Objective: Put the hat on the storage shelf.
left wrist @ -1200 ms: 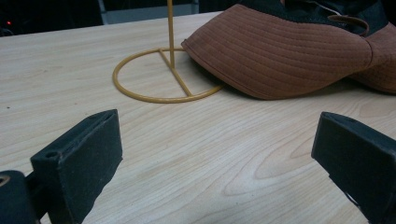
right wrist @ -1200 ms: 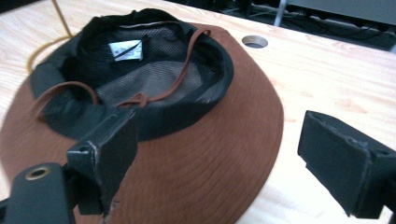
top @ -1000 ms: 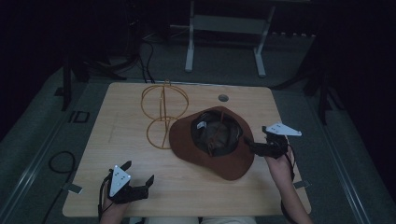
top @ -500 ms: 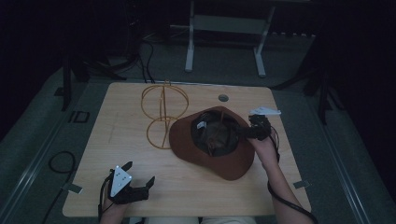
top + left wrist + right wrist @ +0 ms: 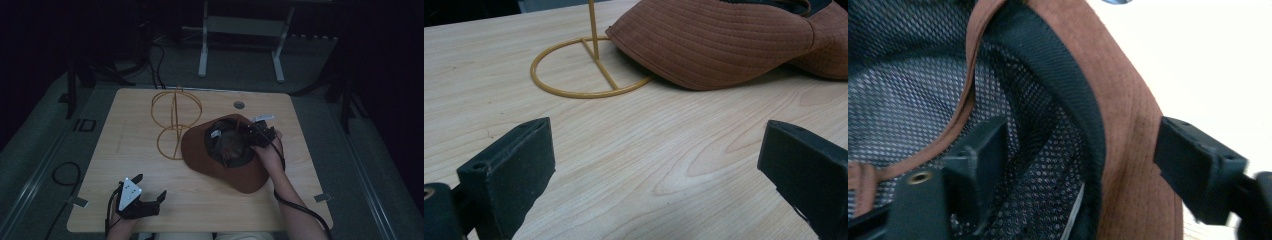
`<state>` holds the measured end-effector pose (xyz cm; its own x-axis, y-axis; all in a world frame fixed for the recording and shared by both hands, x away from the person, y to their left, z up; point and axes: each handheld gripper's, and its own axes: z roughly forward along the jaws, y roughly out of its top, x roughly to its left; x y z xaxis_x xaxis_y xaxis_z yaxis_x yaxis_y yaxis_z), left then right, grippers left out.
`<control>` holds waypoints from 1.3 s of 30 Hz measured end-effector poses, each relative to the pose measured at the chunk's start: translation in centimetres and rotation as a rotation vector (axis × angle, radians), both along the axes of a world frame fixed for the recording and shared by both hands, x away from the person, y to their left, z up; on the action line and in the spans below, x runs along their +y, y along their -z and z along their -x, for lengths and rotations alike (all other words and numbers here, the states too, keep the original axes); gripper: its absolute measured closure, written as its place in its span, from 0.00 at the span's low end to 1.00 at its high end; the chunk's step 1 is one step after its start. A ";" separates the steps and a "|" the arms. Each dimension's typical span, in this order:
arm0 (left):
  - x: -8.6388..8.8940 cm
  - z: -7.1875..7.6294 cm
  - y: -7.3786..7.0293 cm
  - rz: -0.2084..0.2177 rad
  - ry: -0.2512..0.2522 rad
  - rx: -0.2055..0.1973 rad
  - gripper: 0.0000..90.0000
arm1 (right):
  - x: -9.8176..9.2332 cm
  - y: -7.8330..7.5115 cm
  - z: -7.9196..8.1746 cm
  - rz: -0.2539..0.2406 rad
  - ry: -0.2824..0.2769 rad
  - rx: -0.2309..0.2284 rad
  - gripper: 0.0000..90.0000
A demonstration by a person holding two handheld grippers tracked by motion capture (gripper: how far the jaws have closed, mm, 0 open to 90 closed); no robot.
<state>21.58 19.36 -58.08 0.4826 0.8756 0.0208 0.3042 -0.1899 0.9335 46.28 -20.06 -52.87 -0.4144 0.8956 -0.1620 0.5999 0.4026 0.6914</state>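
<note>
Astride the hat [image 5: 227,160] brim, right gripper [image 5: 1083,165] fingers spread, seemingly untouching; left gripper [image 5: 654,170] gapes.

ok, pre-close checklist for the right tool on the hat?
1. Right tool open: ok, jaws wide apart.
2. Jaws astride the hat edge: ok, one inside the mesh lining, one outside the brim.
3. Jaws touching the fabric: cannot tell.
4. Hat upside down on the table: ok.
5. Hat free of the wire stand: not ok, brim lies over the base ring.
6. Left tool out of the way: ok, open near the table's front left edge.
</note>
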 end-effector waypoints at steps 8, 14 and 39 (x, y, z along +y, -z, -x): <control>0.0 0.1 -0.1 -0.004 -0.027 -0.015 0.03 | 1.3 1.3 0.0 0.088 0.033 0.014 0.43; 0.2 0.2 -0.2 0.023 -0.039 -0.021 0.03 | 1.1 2.6 0.3 0.148 0.043 -0.004 0.59; -1.3 -1.1 -0.6 0.027 -0.007 0.190 0.05 | -3.0 -6.3 4.8 -0.088 0.030 -0.227 0.94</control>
